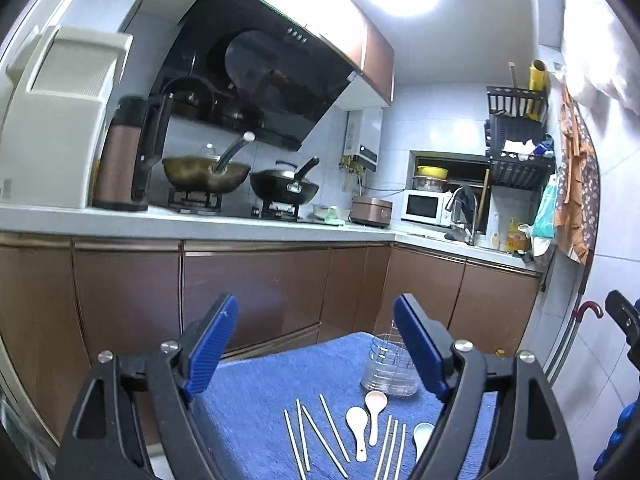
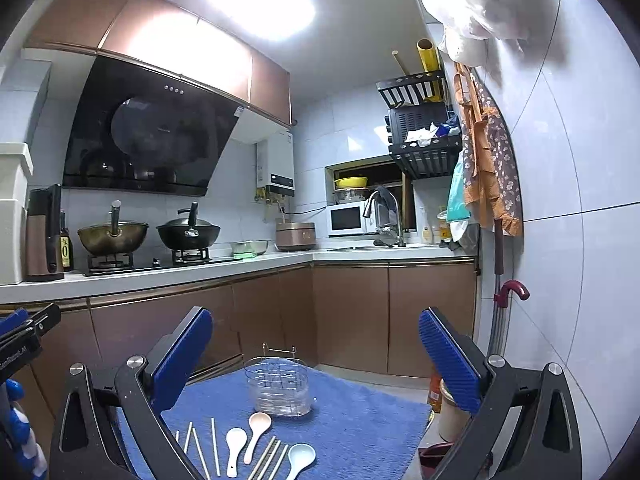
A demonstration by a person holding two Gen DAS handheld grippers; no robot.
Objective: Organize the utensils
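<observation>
A clear plastic utensil holder (image 2: 280, 390) with a wire frame stands on a blue towel (image 2: 360, 428); it also shows in the left wrist view (image 1: 386, 368). In front of it lie three ceramic spoons: pinkish (image 2: 258, 426), white (image 2: 235, 442) and pale blue (image 2: 300, 458), and several loose chopsticks (image 2: 214, 450). In the left wrist view the spoons (image 1: 376, 404) and chopsticks (image 1: 320, 434) lie on the towel (image 1: 260, 400). My left gripper (image 1: 316, 344) and right gripper (image 2: 316, 356) are both open and empty, held above the towel's near side.
Brown cabinets (image 2: 352, 312) and a white counter with two woks (image 2: 188, 232), a thermos (image 1: 120, 156), rice cooker and sink stand beyond the towel. Jars (image 2: 450, 412) sit at the towel's right edge. An umbrella (image 2: 506, 304) leans on the right wall.
</observation>
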